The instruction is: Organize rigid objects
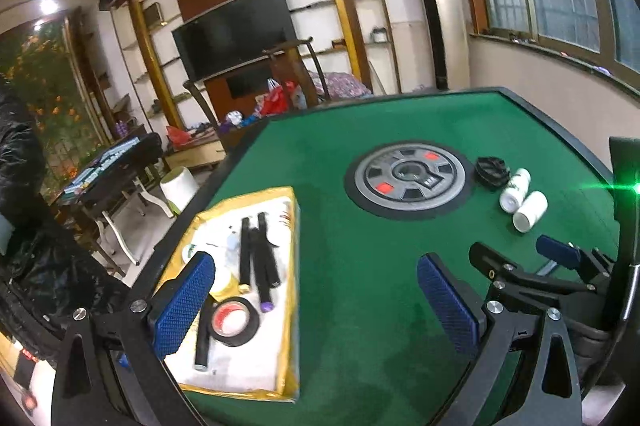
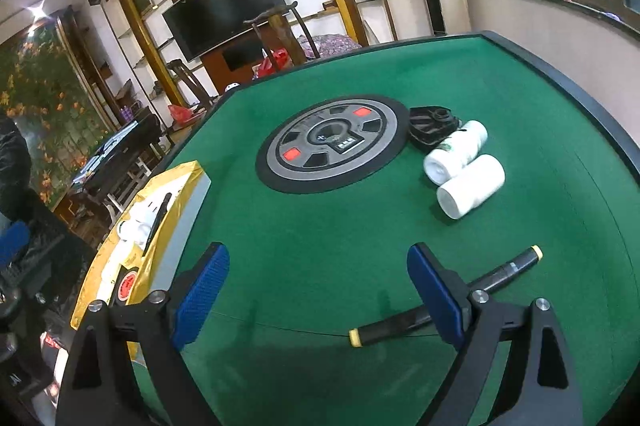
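Observation:
At the left of the green table sits a yellow-rimmed tray holding several black markers and a black tape roll. My left gripper is open over the tray's right edge, with nothing between its pads. My right gripper is open wide over the felt. A black marker with yellow ends lies flat on the felt and runs behind its right finger, untouched by the pads. Two white bottles lie on their sides beside a black clip-like object. The right gripper also shows in the left wrist view.
A round grey and black dial plate is set in the table's middle. The table's dark raised rim runs along the far and right sides. Beyond the far edge stands a wooden chair. A person's black sleeve is at the left.

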{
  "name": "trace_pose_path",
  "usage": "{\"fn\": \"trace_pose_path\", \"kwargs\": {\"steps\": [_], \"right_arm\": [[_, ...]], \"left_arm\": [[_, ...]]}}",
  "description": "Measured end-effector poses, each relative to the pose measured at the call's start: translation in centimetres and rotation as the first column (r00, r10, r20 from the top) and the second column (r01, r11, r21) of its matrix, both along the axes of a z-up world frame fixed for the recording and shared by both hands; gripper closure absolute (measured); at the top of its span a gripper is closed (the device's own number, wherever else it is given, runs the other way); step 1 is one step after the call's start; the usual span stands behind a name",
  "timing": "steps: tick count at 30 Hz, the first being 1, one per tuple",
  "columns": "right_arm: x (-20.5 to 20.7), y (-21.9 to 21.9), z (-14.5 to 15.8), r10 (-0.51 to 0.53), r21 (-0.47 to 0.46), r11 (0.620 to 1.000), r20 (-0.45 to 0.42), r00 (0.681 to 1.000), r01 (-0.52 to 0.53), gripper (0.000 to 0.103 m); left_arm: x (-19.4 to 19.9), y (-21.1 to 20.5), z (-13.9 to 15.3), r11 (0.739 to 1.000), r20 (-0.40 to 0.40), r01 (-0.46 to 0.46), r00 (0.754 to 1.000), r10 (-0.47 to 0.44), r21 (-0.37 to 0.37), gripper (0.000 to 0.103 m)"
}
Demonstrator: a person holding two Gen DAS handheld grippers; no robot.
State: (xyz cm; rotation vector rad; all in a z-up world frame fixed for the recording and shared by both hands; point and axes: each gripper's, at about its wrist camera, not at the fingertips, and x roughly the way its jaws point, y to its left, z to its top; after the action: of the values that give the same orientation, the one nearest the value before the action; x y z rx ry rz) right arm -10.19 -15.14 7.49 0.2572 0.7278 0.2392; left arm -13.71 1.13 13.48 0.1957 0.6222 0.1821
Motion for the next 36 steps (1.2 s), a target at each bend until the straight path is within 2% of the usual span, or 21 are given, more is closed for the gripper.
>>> {"fn": "trace_pose_path", "kwargs": {"steps": [14, 19, 22, 24, 28, 32, 36], "right_arm": [[0.2, -2.1, -0.4, -0.028, 0.009, 1.0, -0.007, 1.0, 0.028, 0.013], [1.5, -6.4, 1.0, -0.124, -0.026, 0.992, 0.034, 0.992, 0.125, 0.013], [4.0, -9.7, 0.8, -0.187, -0.058, 0.98, 0.014, 0.982, 0.188, 0.013], [6.2, -11.8, 0.0, -0.208, -0.032, 0.978, -0.034, 0.978, 0.207, 0.013], [10.2, -14.5, -2.0, -0.179, 0.125, 0.973, -0.136, 0.974, 0.196, 0.013], [14.1, -14.3, -2.7, -0.134, 0.161, 0.974, -0.158, 0.978, 0.159, 0.013], [16.9, -12.0, -4.1, 0.011, 0.215, 0.976, -0.167, 0.986, 0.026, 0.013]], "left_arm": [[1.6, -0.6, -2.0, 0.999, -0.086, 0.032, 0.996, -0.034, -0.026, 0.001], [2.8, 0.0, -3.2, 0.989, -0.151, 0.076, 0.984, -0.094, -0.124, 0.001], [3.6, -0.1, -4.1, 0.973, -0.195, 0.112, 0.969, -0.152, -0.201, 0.001], [3.7, -0.3, -4.4, 0.967, -0.204, 0.124, 0.964, -0.171, -0.223, 0.001], [3.5, -0.6, -4.2, 0.964, -0.178, 0.147, 0.966, -0.188, -0.222, 0.001], [3.4, -0.3, -3.5, 0.958, -0.152, 0.159, 0.968, -0.198, -0.237, 0.001], [3.5, -0.1, -3.4, 0.957, -0.138, 0.171, 0.968, -0.208, -0.235, 0.001]]}}
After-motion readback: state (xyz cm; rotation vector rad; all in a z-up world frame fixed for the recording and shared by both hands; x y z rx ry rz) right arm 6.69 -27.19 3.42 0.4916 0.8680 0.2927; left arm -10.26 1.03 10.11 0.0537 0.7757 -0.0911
